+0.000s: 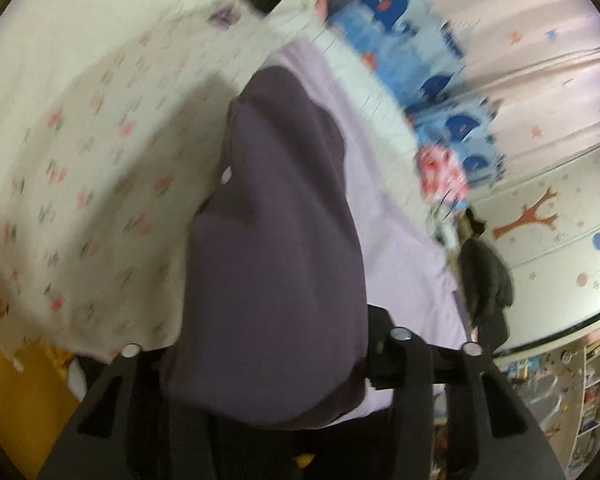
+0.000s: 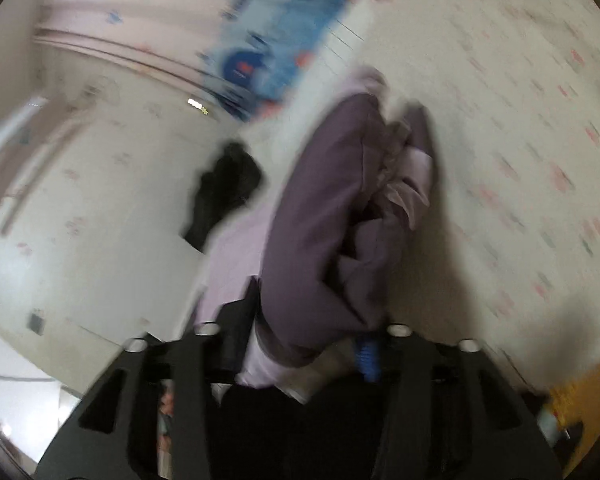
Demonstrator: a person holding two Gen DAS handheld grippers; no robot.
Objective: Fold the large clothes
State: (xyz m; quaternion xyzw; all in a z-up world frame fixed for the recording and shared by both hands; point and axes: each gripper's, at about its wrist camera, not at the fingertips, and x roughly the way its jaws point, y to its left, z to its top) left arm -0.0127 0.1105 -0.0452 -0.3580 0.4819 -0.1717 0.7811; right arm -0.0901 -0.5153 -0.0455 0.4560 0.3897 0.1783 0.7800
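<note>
A large two-tone garment, dark purple (image 1: pixel 276 220) with pale lilac parts, lies along a bed covered by a flowered sheet (image 1: pixel 80 160). Its near end runs in between the fingers of my left gripper (image 1: pixel 268 360), which is shut on the cloth; the cloth hides the left finger. In the right wrist view the same garment (image 2: pixel 320 220) bunches up and drapes into my right gripper (image 2: pixel 308 336). That gripper is shut on it between a black finger (image 2: pixel 246 312) and a blue pad (image 2: pixel 366 356). Both views are blurred.
A blue whale-print blanket (image 1: pixel 400 40) (image 2: pixel 268 52) and a pink bundle (image 1: pixel 440 172) lie at the far end of the bed. A dark garment (image 1: pixel 488 280) (image 2: pixel 224 188) lies beside the purple one. Something yellow (image 1: pixel 4 360) (image 2: pixel 572 392) sits at the near edge. Shelves (image 1: pixel 592 380) stand far right.
</note>
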